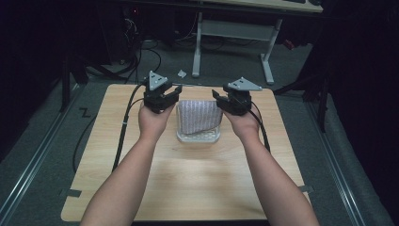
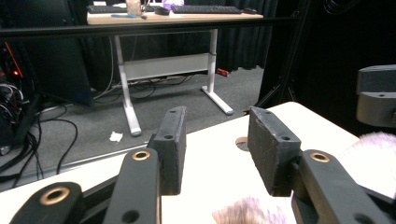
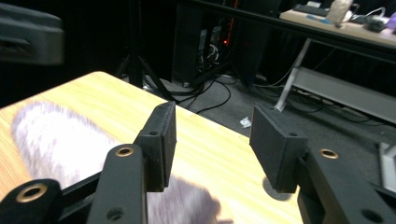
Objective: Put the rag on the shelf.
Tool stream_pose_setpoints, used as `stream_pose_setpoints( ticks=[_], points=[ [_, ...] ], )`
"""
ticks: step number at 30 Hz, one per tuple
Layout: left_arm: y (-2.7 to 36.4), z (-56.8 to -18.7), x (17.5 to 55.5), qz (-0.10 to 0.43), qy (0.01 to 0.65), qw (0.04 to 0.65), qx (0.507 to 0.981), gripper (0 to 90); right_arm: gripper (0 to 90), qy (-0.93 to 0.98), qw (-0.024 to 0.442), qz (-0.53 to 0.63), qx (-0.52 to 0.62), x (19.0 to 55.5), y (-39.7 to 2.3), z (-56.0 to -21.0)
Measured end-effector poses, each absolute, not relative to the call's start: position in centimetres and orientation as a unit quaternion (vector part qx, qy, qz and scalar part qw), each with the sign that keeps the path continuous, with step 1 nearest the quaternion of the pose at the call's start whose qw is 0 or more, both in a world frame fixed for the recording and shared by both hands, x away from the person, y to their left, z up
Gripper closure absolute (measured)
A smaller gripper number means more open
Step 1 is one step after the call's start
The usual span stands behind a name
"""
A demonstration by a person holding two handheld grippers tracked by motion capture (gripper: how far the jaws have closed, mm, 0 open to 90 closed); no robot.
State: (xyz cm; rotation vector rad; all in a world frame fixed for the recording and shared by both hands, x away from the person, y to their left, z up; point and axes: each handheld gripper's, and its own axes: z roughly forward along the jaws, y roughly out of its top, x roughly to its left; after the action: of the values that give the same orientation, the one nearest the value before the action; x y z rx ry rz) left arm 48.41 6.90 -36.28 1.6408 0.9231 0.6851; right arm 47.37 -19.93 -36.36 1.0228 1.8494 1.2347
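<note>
1. The wooden worktop (image 1: 188, 183) lies mostly bare, with both forearms reaching in from 6 o'clock.
2. A folded grey-white cloth (image 1: 199, 116) sits toward 12 o'clock on the worktop, draped over a clear tray (image 1: 198, 137) whose edge shows on the cloth's 6 o'clock side.
3. The left claw (image 1: 175, 92) hovers just beside the cloth at its 9 o'clock side, jaws apart and empty.
4. The right claw (image 1: 217, 95) hovers at the cloth's 3 o'clock side, jaws apart, gripping nothing.
</note>
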Motion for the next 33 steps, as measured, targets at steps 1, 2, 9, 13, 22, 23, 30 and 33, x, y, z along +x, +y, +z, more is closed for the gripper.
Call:
stream_pose_setpoints(
  ticks=[1, 2, 9, 13, 22, 23, 30, 33],
  points=[
    [7.2, -36.4, 48.0, 0.289, 0.386, 0.539, 0.690, 57.5, 50.8, 0.710, 0.343, 0.474, 0.393, 46.9, -20.2, -36.5],
    [7.5, -36.7, 47.6, 0.291, 0.383, 0.539, 0.692, 57.1, 50.0, 0.709, 0.344, 0.475, 0.392, 46.5, -20.6, -36.7],
    [9.5, -38.5, 45.2, 0.287, 0.381, 0.530, 0.701, 55.8, 47.4, 0.698, 0.342, 0.485, 0.400, 43.8, -22.9, -37.8],
    [10.7, -39.6, 43.6, 0.288, 0.379, 0.528, 0.703, 54.9, 45.8, 0.703, 0.349, 0.475, 0.398, 42.1, -23.7, -38.9],
    [11.7, -43.2, 40.4, 0.260, 0.379, 0.509, 0.728, 52.3, 44.5, 0.731, 0.338, 0.451, 0.385, 38.6, -24.8, -42.9],
    [11.7, -43.6, 40.0, 0.257, 0.378, 0.507, 0.730, 52.3, 44.5, 0.735, 0.338, 0.447, 0.381, 38.2, -24.9, -43.4],
    [11.5, -47.5, 38.1, 0.215, 0.385, 0.482, 0.758, 51.4, 43.4, 0.751, 0.306, 0.429, 0.398, 35.8, -25.9, -47.8],
    [11.5, -49.5, 37.1, 0.193, 0.385, 0.457, 0.778, 50.1, 42.7, 0.753, 0.290, 0.426, 0.410, 34.6, -26.5, -49.6]
  ],
)
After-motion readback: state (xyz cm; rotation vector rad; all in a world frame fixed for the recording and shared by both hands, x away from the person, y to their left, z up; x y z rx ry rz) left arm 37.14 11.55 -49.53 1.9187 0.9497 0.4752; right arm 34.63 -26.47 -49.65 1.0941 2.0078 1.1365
